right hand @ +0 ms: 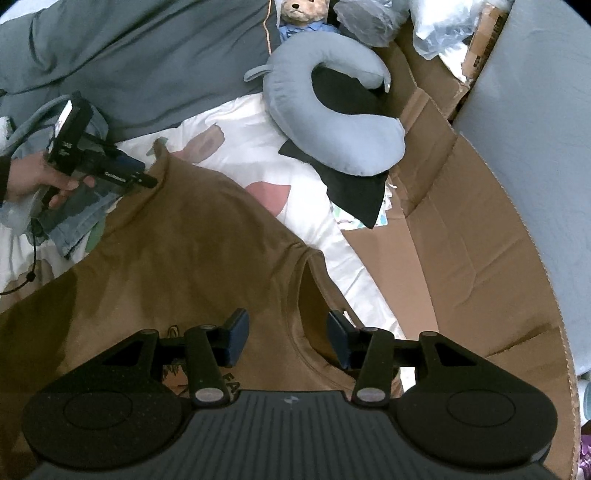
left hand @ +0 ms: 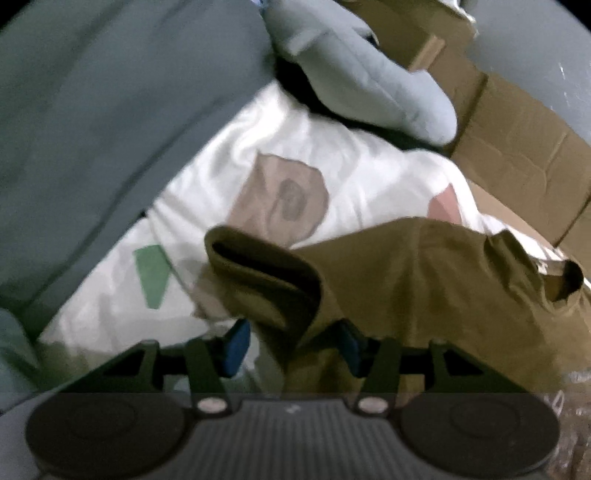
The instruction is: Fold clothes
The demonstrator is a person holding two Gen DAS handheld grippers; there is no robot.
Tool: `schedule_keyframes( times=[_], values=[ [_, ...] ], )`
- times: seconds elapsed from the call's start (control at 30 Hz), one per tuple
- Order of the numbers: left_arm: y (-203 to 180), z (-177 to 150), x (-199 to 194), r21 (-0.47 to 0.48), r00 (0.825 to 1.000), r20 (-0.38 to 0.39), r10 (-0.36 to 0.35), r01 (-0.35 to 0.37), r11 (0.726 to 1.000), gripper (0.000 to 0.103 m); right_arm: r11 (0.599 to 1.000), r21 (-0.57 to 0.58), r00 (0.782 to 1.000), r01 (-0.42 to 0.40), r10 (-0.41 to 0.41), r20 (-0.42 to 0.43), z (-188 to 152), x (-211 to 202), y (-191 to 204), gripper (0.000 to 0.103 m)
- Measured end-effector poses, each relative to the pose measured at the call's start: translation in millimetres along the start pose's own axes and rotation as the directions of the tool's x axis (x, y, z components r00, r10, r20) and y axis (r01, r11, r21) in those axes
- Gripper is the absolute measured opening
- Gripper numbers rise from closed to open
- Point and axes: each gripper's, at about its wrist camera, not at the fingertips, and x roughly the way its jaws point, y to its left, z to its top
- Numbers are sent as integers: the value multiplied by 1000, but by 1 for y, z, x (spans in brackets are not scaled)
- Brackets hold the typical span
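Note:
A brown T-shirt (right hand: pixel 184 258) lies spread on a white printed sheet (right hand: pixel 258 147). My right gripper (right hand: pixel 288 339) hovers open over its round neckline (right hand: pixel 306 291), with the pads apart and only flat fabric under them. At the shirt's far left corner a hand holds my left gripper (right hand: pixel 147 181). In the left wrist view the brown T-shirt (left hand: pixel 424 277) has a gaping sleeve opening (left hand: pixel 266 269). The left gripper (left hand: pixel 292 347) is open around a fold of that sleeve. Its left pad stands clear of the cloth.
A grey neck pillow (right hand: pixel 332 122) rests on a black cloth (right hand: pixel 354 192) at the back. Flattened cardboard (right hand: pixel 480 258) runs along the right. A grey duvet (right hand: pixel 147 55), a teddy bear (right hand: pixel 303 11) and denim (right hand: pixel 74 221) lie around the sheet.

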Motion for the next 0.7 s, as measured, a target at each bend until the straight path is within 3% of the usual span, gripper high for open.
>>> schedule_keyframes(
  times=[0.13, 0.4, 0.53, 0.7],
  values=[
    [-2, 3, 11, -17, 999, -39, 2, -3, 1000, 55, 999, 40, 1000, -5, 5, -5, 7, -7, -2, 54],
    [6, 3, -20, -80, 1000, 1, -27, 27, 996, 55, 986, 155, 999, -54, 55, 1, 20, -30, -1, 54],
    [13, -11, -33, -120, 999, -30, 28, -32, 992, 53, 979, 187, 996, -85, 85, 10, 21, -34, 0, 55],
    [17, -36, -51, -224, 999, -35, 39, -45, 974, 51, 976, 189, 994, -105, 105, 8, 15, -30, 0, 55]
  ],
)
